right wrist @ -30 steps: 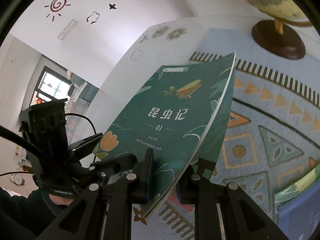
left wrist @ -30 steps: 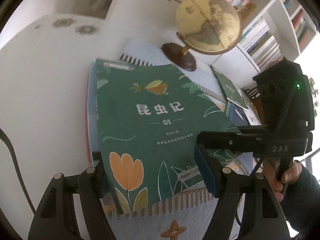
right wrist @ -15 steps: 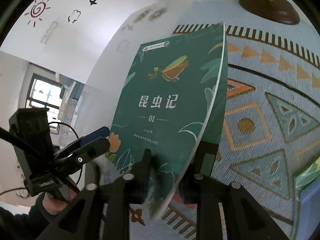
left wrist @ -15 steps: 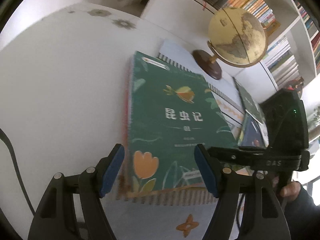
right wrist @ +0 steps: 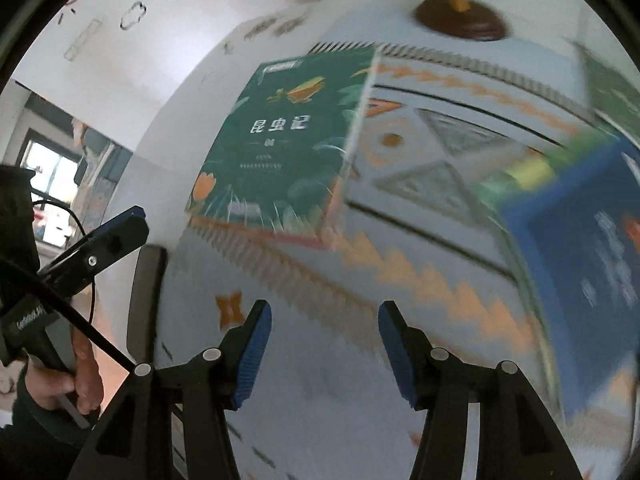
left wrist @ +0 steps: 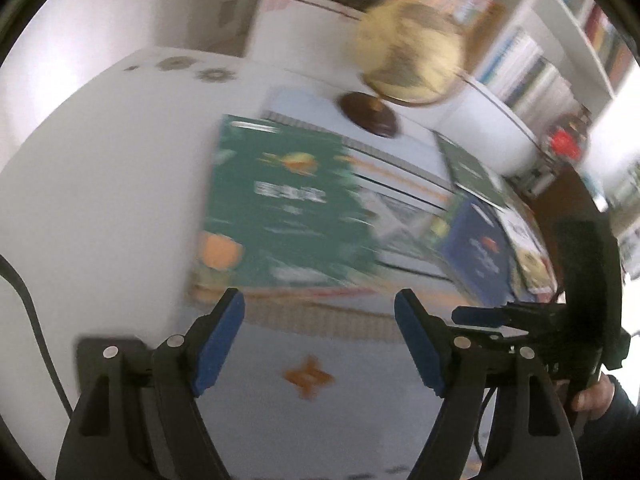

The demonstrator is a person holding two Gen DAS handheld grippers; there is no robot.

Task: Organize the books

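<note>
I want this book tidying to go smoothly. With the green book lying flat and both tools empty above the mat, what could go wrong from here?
1. The green book lies at the mat's left edge, partly over the bare white table; a nudge might slide it.
2. The globe stands just behind the books; a sweeping arm could tip it.
3. The blue book overlaps others on the right, so the right tool, its jaws opening and empty, may drag neighbours along.

Left gripper and right gripper opening (both empty), angled downward.
</note>
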